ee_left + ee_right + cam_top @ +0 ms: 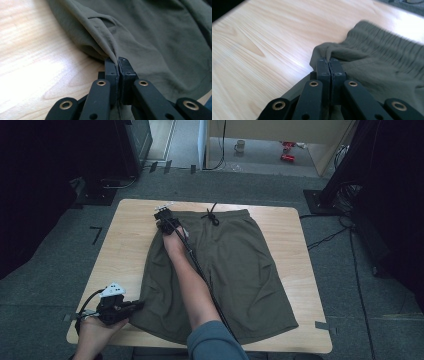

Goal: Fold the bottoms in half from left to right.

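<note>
1. High view: olive shorts [235,270] lay flat on the tabletop [125,245], long axis running from the left tongs [136,305] at the near hem corner to the right tongs [162,215] at the far waistband corner.
2. Left gripper view: the left tongs were pressed together, pinching a raised fold of hem [110,47] just ahead of them.
3. Right gripper view: the right tongs were clamped on the gathered waistband corner [329,51], cloth spreading rightward.

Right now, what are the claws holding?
Both pinch the olive-green fabric shorts: the left claw at a leg-hem corner, the right claw at the waistband corner.
</note>
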A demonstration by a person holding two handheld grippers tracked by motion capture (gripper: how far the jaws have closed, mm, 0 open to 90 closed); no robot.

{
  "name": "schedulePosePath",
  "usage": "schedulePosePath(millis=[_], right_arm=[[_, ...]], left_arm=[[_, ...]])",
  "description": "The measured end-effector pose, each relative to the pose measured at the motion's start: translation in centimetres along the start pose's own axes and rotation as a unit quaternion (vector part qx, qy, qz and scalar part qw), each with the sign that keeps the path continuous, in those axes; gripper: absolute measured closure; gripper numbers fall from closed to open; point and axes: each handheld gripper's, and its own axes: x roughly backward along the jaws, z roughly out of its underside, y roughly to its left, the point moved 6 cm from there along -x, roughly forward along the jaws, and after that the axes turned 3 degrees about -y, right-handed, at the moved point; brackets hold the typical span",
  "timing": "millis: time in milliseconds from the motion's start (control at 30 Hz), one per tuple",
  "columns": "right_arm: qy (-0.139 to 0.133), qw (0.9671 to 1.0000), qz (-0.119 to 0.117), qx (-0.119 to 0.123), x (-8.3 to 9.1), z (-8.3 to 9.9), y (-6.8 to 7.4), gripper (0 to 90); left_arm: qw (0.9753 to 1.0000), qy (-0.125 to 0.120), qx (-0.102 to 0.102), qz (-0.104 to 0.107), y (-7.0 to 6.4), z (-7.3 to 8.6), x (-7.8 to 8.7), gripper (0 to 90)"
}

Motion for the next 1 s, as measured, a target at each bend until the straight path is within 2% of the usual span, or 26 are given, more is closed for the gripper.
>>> schedulePosePath(millis=[133,233,333,367,433,500,533,567,600,633,733,767,800,1000], right_arm=[[-0.018,0.9998,-0.012,-0.002,0.9,-1.4,0.8,88.6],[-0.016,0.9997,-0.017,0.001,1.8,-1.8,0.3,88.5],[-0.012,0.9996,-0.024,-0.005,3.2,-1.9,-1.0,88.5],[-0.016,0.9995,-0.028,-0.008,4.1,-2.0,-1.8,88.5],[-0.019,0.9994,-0.029,-0.010,4.6,-2.0,-2.3,88.5],[-0.021,0.9993,-0.030,-0.008,6.3,-2.0,-3.8,88.5],[-0.021,0.9993,-0.030,-0.008,6.3,-2.0,-3.8,88.5],[-0.021,0.9993,-0.030,-0.007,6.7,-2.0,-4.1,88.5],[-0.021,0.9993,-0.029,-0.009,7.5,-1.8,-5.2,88.5],[-0.021,0.9993,-0.029,-0.009,7.5,-1.8,-5.2,88.5],[-0.021,0.9993,-0.023,-0.019,8.5,-1.4,-7.0,88.5],[-0.021,0.9993,-0.020,-0.025,9.1,-1.1,-8.0,88.5],[-0.021,0.9993,-0.020,-0.025,9.1,-1.1,-8.0,88.5],[-0.022,0.9991,-0.011,-0.034,10.5,-0.3,-10.5,88.5]], left_arm=[[0.9998,-0.018,-0.002,0.000,-0.2,-0.4,0.5,88.3],[0.9995,-0.032,-0.002,0.008,-0.8,-0.7,0.8,88.4],[0.9986,-0.049,-0.011,0.018,-1.9,-1.4,1.1,88.5],[0.9979,-0.056,-0.022,0.024,-2.8,-1.9,1.1,88.5],[0.9977,-0.056,-0.028,0.026,-3.2,-2.2,0.9,88.5],[0.9974,-0.051,-0.039,0.032,-4.2,-2.6,0.5,88.5],[0.9974,-0.048,-0.042,0.034,-4.5,-2.8,0.3,88.5],[0.9973,-0.043,-0.049,0.035,-4.9,-3.0,0.0,88.5],[0.9971,-0.039,-0.055,0.036,-5.3,-3.2,-0.3,88.5],[0.9968,-0.036,-0.061,0.039,-5.8,-3.5,-0.6,88.5],[0.9949,-0.035,-0.082,0.047,-7.3,-4.7,-1.3,88.5],[0.9941,-0.034,-0.089,0.052,-8.0,-5.2,-1.6,88.5],[0.9936,-0.033,-0.093,0.055,-8.4,-5.5,-1.8,88.5],[0.9899,-0.028,-0.118,0.074,-11.0,-7.1,-3.2,88.6]])
